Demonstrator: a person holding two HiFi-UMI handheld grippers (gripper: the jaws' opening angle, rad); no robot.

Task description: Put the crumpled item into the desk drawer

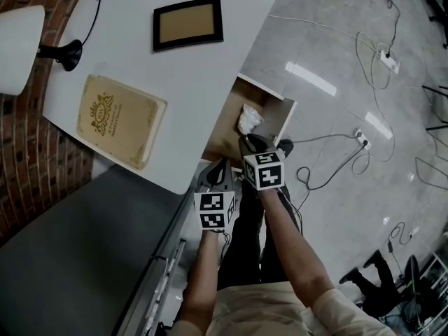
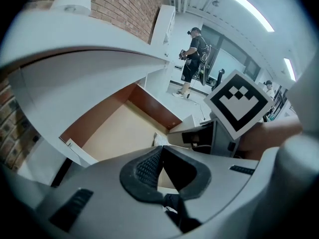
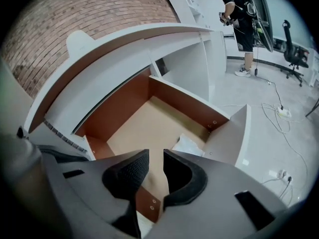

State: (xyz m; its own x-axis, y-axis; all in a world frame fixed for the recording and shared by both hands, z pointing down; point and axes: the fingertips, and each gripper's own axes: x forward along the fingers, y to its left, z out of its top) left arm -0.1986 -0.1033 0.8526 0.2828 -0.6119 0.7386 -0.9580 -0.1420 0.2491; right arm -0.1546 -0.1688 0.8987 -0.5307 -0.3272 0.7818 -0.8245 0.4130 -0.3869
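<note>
The crumpled white paper item (image 1: 248,120) lies inside the open wooden desk drawer (image 1: 285,115), near its front right corner, touching neither gripper. In the right gripper view it rests on the tan drawer floor just beyond the jaws. The right gripper (image 3: 156,157) hangs over the drawer's front edge with its black ribbed jaws parted by a narrow gap and nothing between them. The left gripper (image 2: 160,150) sits beside it, clenched so that the pad tips meet, holding nothing. On the white bench (image 1: 196,68) lie a black-framed picture (image 1: 187,23) and a beige gold-ornamented book (image 1: 120,119), well apart from the drawer.
</note>
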